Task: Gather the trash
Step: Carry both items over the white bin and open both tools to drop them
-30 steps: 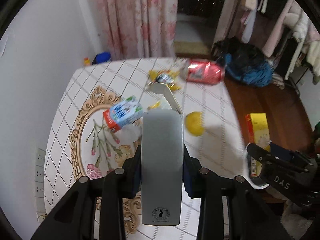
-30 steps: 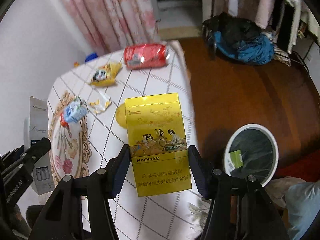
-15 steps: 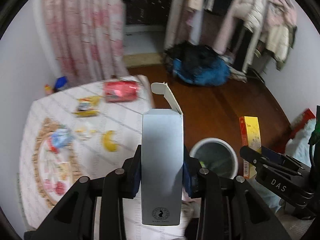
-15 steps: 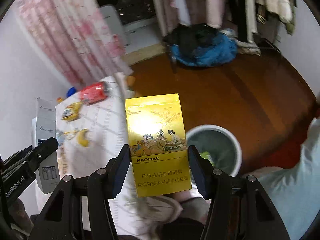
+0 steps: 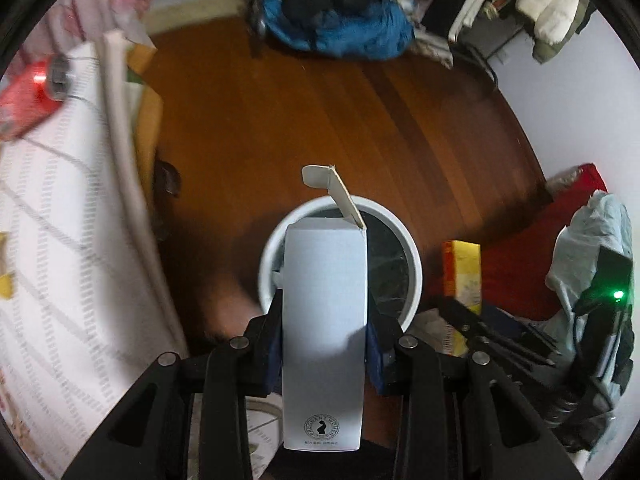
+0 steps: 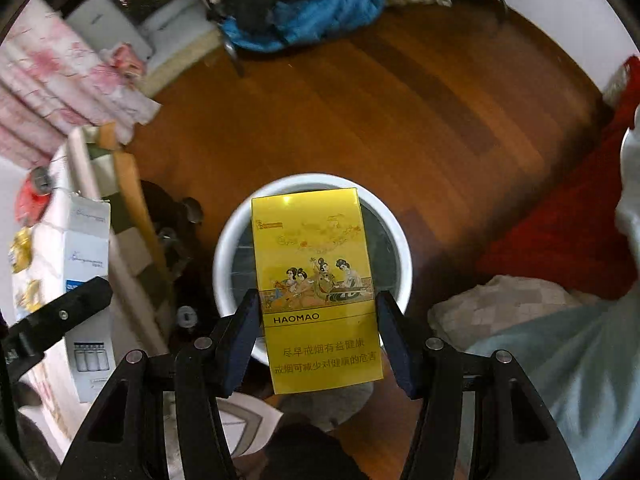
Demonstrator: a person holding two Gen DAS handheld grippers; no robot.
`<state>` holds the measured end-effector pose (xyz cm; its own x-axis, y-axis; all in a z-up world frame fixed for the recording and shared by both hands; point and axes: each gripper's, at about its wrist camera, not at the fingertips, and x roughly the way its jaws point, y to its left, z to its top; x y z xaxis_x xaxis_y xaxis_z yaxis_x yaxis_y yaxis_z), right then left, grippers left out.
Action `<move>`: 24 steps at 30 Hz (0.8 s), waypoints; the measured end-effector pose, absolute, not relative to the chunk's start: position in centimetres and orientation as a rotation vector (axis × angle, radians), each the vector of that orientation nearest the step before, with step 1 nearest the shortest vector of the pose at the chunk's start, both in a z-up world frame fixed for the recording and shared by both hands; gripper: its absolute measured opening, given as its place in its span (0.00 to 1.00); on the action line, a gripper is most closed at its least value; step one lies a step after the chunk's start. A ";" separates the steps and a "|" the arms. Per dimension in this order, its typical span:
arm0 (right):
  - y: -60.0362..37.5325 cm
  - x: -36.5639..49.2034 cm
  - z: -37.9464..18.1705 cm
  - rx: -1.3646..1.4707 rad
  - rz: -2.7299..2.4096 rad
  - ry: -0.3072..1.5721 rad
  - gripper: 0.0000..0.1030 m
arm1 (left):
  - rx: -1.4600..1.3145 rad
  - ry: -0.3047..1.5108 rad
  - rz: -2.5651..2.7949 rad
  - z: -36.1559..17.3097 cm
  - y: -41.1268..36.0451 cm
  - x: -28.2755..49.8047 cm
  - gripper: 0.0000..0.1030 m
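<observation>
Hanging over the white waste bin (image 6: 224,248), the yellow HAOMAO cigarette carton (image 6: 318,292) sits clamped in the right gripper (image 6: 316,340). Beside it, the left gripper (image 5: 324,344) grips a grey carton (image 5: 324,320), flap open, above the same bin on the wooden floor (image 5: 300,120).

Brown wood floor (image 6: 400,92); pink floral curtain (image 6: 52,80); white wall (image 5: 568,92); blue bundle (image 5: 340,32).
</observation>
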<state>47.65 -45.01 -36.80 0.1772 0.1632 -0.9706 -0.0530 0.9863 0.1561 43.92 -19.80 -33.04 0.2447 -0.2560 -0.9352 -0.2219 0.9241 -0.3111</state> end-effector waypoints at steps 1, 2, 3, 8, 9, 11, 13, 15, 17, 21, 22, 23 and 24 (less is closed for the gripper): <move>-45.2 47.9 -37.6 0.095 0.147 1.395 0.58 | -0.429 1.354 -0.037 -33.7 -20.2 44.5 0.30; -45.5 48.3 -38.4 0.094 0.138 1.405 0.58 | -0.432 1.369 -0.042 -34.2 -20.6 44.9 0.30; -45.8 48.6 -39.2 0.097 0.132 1.416 0.58 | -0.436 1.380 -0.051 -34.7 -21.0 45.4 0.31; -46.7 49.5 -42.3 0.098 0.115 1.478 0.59 | -0.402 1.445 -0.047 -36.4 -22.5 46.5 0.62; -46.9 49.6 -42.8 0.101 0.118 1.494 0.59 | -0.398 1.445 -0.040 -36.6 -22.5 46.6 0.81; -47.1 49.7 -43.8 0.106 0.133 1.534 0.65 | -0.391 1.442 -0.027 -36.7 -22.5 46.4 0.92; -47.1 49.5 -44.2 0.107 0.138 1.541 0.92 | -0.360 1.452 -0.001 -36.7 -22.4 46.2 0.92; -47.1 49.2 -44.2 0.102 0.127 1.549 0.93 | -0.321 1.441 0.029 -36.6 -22.5 45.8 0.93; -47.2 49.0 -44.3 0.093 0.120 1.551 0.93 | -0.291 1.416 0.056 -36.3 -22.6 45.3 0.93; -47.0 48.3 -43.9 0.062 0.096 1.546 0.97 | -0.211 1.396 0.116 -36.3 -22.6 44.6 0.93; -47.0 48.3 -43.8 0.057 0.091 1.542 0.97 | -0.196 1.392 0.127 -36.3 -22.6 44.2 0.93; -47.0 48.1 -43.5 0.052 0.087 1.540 0.97 | -0.191 1.390 0.133 -36.2 -22.6 44.0 0.93; -47.0 48.0 -43.2 0.051 0.084 1.538 0.97 | -0.188 1.391 0.135 -36.1 -22.7 43.7 0.93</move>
